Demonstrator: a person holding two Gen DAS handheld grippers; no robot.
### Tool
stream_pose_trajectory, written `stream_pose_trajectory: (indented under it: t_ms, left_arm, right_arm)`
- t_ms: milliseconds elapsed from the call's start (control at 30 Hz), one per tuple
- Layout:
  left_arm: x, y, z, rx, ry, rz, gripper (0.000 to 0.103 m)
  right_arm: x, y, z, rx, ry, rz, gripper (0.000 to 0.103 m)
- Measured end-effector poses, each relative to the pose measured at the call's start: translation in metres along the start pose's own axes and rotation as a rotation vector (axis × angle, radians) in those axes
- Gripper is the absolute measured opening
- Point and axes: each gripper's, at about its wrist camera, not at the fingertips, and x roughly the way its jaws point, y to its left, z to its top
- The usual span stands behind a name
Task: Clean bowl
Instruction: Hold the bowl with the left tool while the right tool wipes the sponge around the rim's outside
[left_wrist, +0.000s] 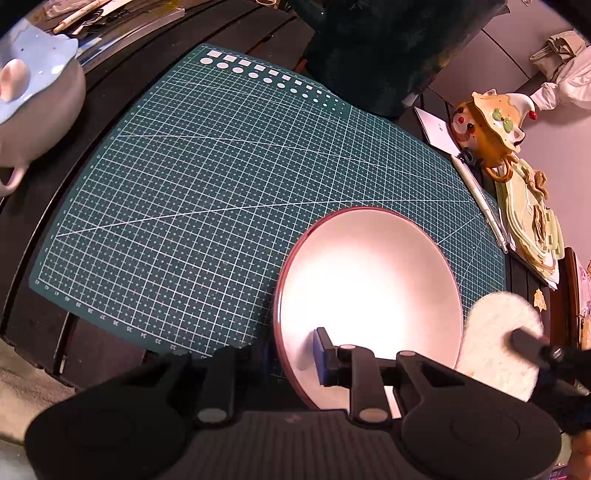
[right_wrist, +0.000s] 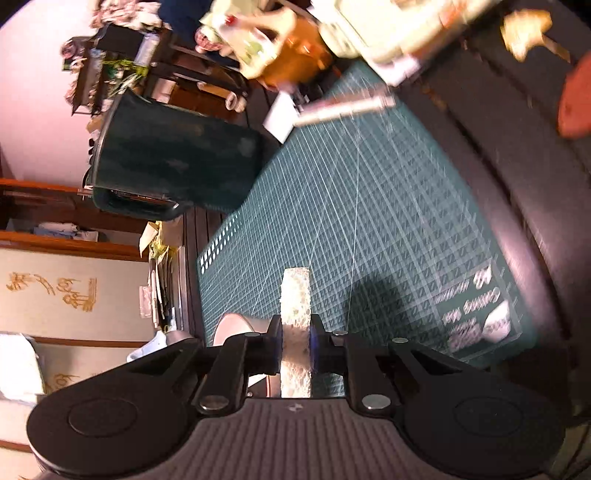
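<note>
A white bowl (left_wrist: 369, 280) with a dark red rim rests on the green cutting mat (left_wrist: 207, 177) at the lower right of the left wrist view. My left gripper (left_wrist: 295, 354) is shut on the bowl's near rim, one blue pad (left_wrist: 320, 356) inside it. A round white sponge pad (left_wrist: 498, 339) hovers by the bowl's right edge, held by my right gripper. In the right wrist view my right gripper (right_wrist: 295, 350) is shut on the white sponge (right_wrist: 295, 314), seen edge-on above the mat (right_wrist: 369, 221).
A pale lidded pot (left_wrist: 37, 103) stands at the mat's far left. A dark green container (left_wrist: 384, 48) stands behind the mat. A cat-shaped ceramic jar (left_wrist: 491, 122), a pen (left_wrist: 480, 199) and green paper items (left_wrist: 532, 221) lie along the right edge.
</note>
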Motion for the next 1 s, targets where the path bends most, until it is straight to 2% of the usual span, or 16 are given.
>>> stream_pose_trajectory:
  t_ms: [133, 167, 267, 333, 400, 667, 733, 833, 900, 1000]
  left_arm:
    - [0.0, 0.001, 0.0, -0.004, 0.0, -0.004, 0.022]
    - [0.0, 0.002, 0.0, -0.004, 0.0, -0.004, 0.022]
    - [0.001, 0.002, 0.001, -0.005, 0.0, -0.008, 0.023]
    - [0.001, 0.002, 0.001, -0.003, 0.001, -0.011, 0.024]
    - [0.001, 0.001, 0.001, 0.002, 0.002, -0.014, 0.024]
    - [0.001, 0.003, 0.001, -0.025, 0.022, -0.044, 0.021]
    - [0.001, 0.005, 0.001, -0.035, 0.026, -0.049, 0.022]
    - [0.002, 0.006, 0.001, -0.048, 0.027, -0.054, 0.021]
    - [0.001, 0.008, 0.001, -0.056, 0.027, -0.058, 0.021]
    - [0.0, 0.012, 0.0, -0.071, 0.027, -0.066, 0.021]
  right_arm:
    - [0.032, -0.003, -0.012, 0.03, 0.107, -0.022, 0.014]
    - [0.046, -0.007, -0.019, 0.054, 0.158, -0.023, 0.014]
    - [0.053, -0.013, -0.024, 0.141, 0.195, 0.017, 0.014]
    - [0.047, -0.015, -0.022, 0.175, 0.192, 0.054, 0.014]
    - [0.036, -0.017, -0.015, 0.218, 0.174, 0.128, 0.015]
    - [0.005, -0.018, 0.002, 0.254, 0.062, 0.227, 0.015]
    - [0.0, -0.015, 0.005, 0.231, 0.033, 0.216, 0.015]
    - [-0.004, -0.001, 0.009, 0.102, -0.019, 0.074, 0.015]
    - [0.008, 0.006, 0.003, 0.04, 0.005, -0.007, 0.015]
    - [0.032, -0.002, -0.007, 0.086, 0.106, 0.032, 0.015]
